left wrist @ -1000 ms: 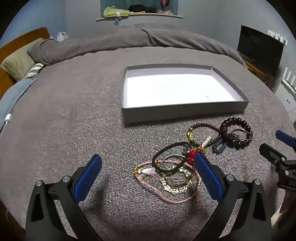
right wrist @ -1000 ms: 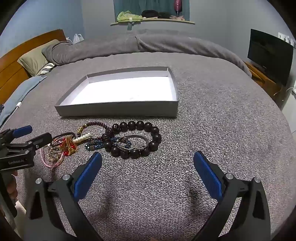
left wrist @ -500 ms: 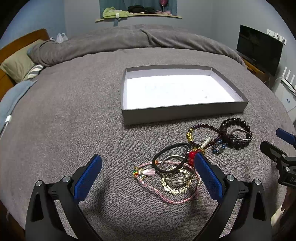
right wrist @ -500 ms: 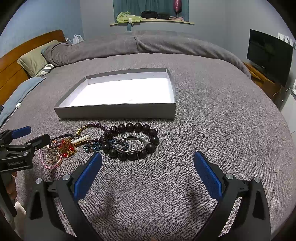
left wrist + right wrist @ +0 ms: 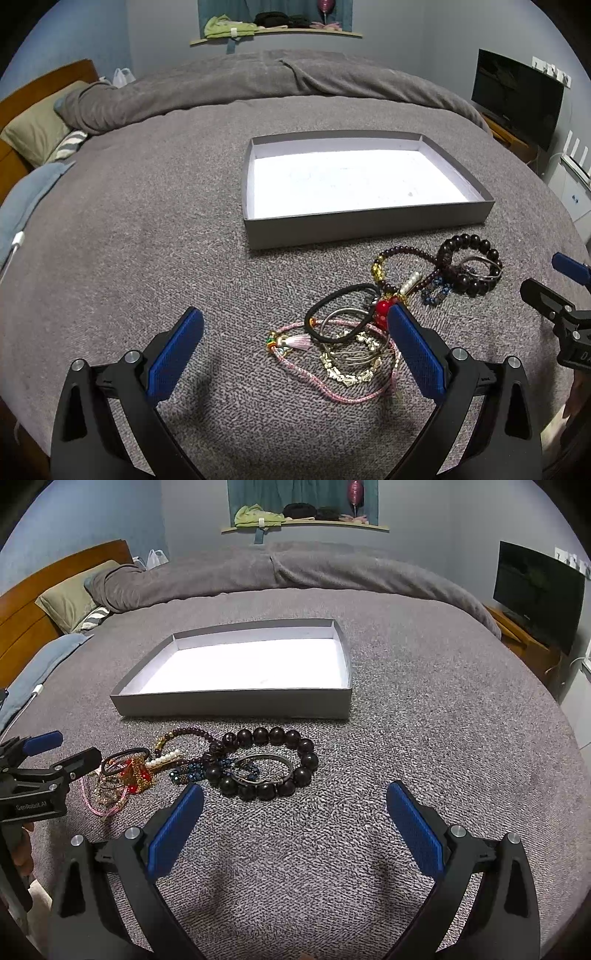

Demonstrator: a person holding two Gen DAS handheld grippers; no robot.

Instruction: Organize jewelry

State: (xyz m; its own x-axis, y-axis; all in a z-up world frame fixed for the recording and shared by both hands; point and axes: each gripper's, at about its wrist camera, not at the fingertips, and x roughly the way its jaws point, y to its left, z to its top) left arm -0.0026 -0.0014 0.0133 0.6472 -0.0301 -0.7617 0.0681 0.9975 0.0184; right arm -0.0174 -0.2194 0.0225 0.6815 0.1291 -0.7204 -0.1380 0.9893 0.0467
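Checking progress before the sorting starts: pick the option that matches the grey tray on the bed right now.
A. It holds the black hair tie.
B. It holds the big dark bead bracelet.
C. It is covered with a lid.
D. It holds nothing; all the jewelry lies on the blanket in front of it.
D: the grey tray shows only its bare white floor, while the big dark bead bracelet and the black hair tie lie on the blanket.

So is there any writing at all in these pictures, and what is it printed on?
"GenRobot.AI": white letters on the black body of the left gripper, seen from the right wrist camera.
White letters on the right gripper, seen from the left wrist camera: cut off at the picture's edge, unreadable.
Small mark at the foot of the television: too small to read.
Nothing written on the grey tray.
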